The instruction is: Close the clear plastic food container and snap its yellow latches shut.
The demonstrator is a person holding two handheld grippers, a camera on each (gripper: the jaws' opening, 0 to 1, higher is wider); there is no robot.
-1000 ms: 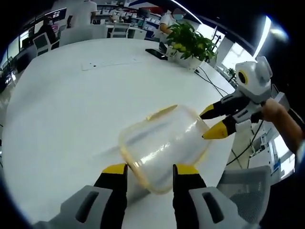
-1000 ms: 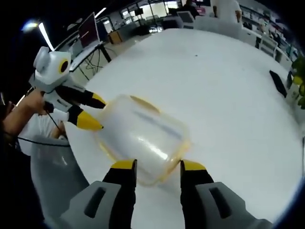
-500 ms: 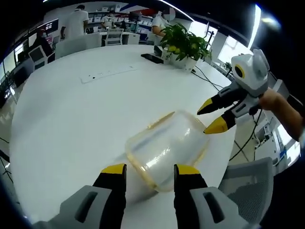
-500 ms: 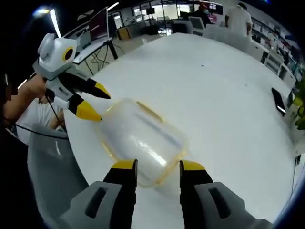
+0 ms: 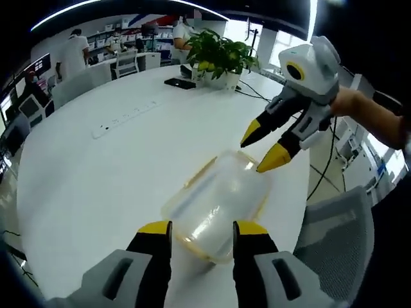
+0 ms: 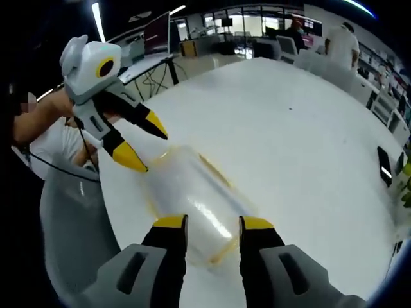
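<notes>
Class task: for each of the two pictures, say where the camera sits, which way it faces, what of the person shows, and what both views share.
Left gripper view: rides on the left hand-held gripper, looking along its jaws over the clear plastic food container towards a potted plant; the right hand-held gripper and a forearm enter from the right.
Right gripper view: rides on the right hand-held gripper, looking across the container from the opposite end; the left gripper and an arm enter from the left.
Shared: the container, white table, both grippers.
</notes>
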